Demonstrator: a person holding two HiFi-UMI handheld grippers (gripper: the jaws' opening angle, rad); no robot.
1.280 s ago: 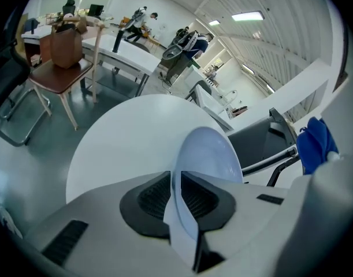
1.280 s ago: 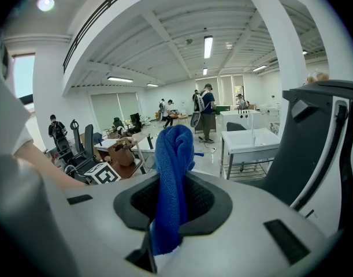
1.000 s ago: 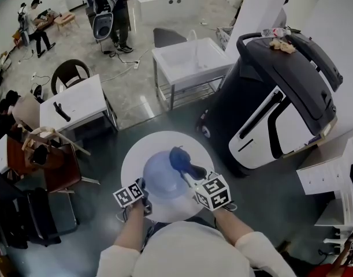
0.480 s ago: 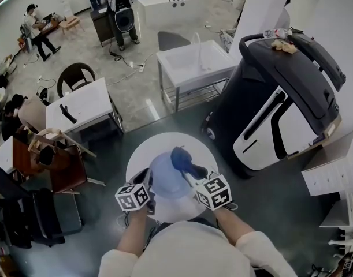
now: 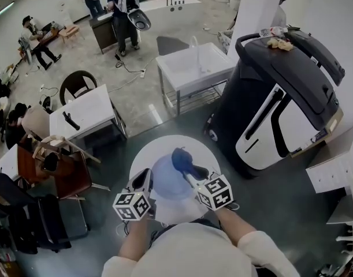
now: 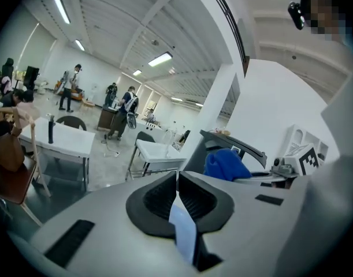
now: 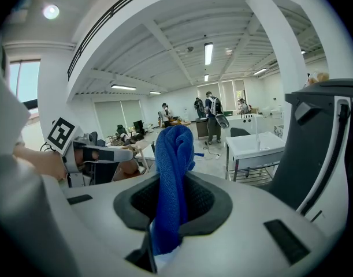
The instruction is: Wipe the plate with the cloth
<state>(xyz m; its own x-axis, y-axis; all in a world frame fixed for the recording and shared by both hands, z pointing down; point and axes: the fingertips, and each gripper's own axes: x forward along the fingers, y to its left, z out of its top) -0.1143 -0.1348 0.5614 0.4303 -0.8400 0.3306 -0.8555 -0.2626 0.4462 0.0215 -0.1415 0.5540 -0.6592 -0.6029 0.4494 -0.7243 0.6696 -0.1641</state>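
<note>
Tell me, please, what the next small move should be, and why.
Probably draw the cloth across the plate toward its middle: the left gripper is shut on the plate's left rim, and the cloth, clamped in the right gripper, sits only at the far-right edge.

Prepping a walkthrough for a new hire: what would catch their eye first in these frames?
The blue cloth bunched upright in the right gripper grabs the eye, beside the pale blue plate whose rim the left gripper pinches, over a round white table. A big black-and-white machine looms at right in the head view.
</note>
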